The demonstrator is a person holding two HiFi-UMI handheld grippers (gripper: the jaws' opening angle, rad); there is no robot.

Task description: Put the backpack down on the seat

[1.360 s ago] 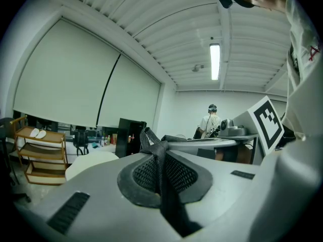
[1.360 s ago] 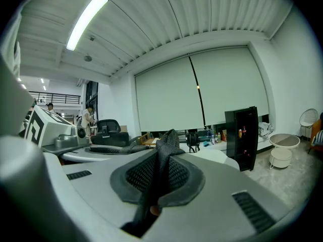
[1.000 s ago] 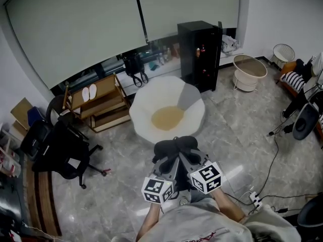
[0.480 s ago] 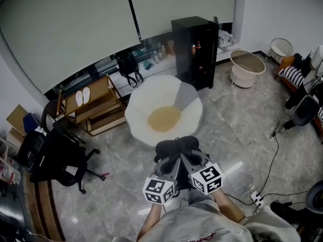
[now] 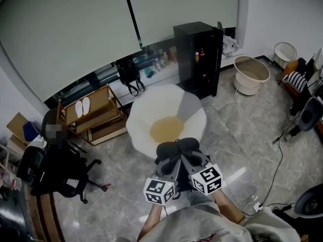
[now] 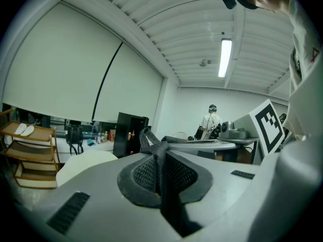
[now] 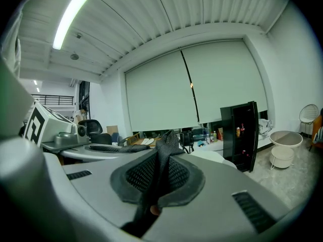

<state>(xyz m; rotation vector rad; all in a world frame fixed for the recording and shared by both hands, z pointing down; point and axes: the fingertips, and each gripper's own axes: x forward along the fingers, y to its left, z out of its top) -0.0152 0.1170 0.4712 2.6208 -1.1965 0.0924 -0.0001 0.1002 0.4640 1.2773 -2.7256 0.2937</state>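
Note:
A black backpack (image 5: 176, 149) hangs by its straps from both grippers, just in front of the person's body in the head view. Its far edge overlaps the near rim of the white round seat (image 5: 144, 110), which has a tan cushion (image 5: 166, 129). My left gripper (image 5: 170, 164) is shut on a black woven strap (image 6: 154, 150), which stands up between the pads (image 6: 136, 178). My right gripper (image 5: 187, 161) is shut on the other strap (image 7: 164, 145). The two grippers are side by side and level.
Behind the seat stand a black cabinet (image 5: 198, 57) and a wooden shelf with white slippers (image 5: 96, 110). A black office chair (image 5: 55, 170) is at the left, a round basket (image 5: 251, 74) at the right, and a cable (image 5: 275, 160) runs over the floor. A person (image 6: 211, 122) stands far off.
Both grippers and the backpack have moved forward together toward the white seat, which now lies closer under the bag. Both jaws stay as they were.

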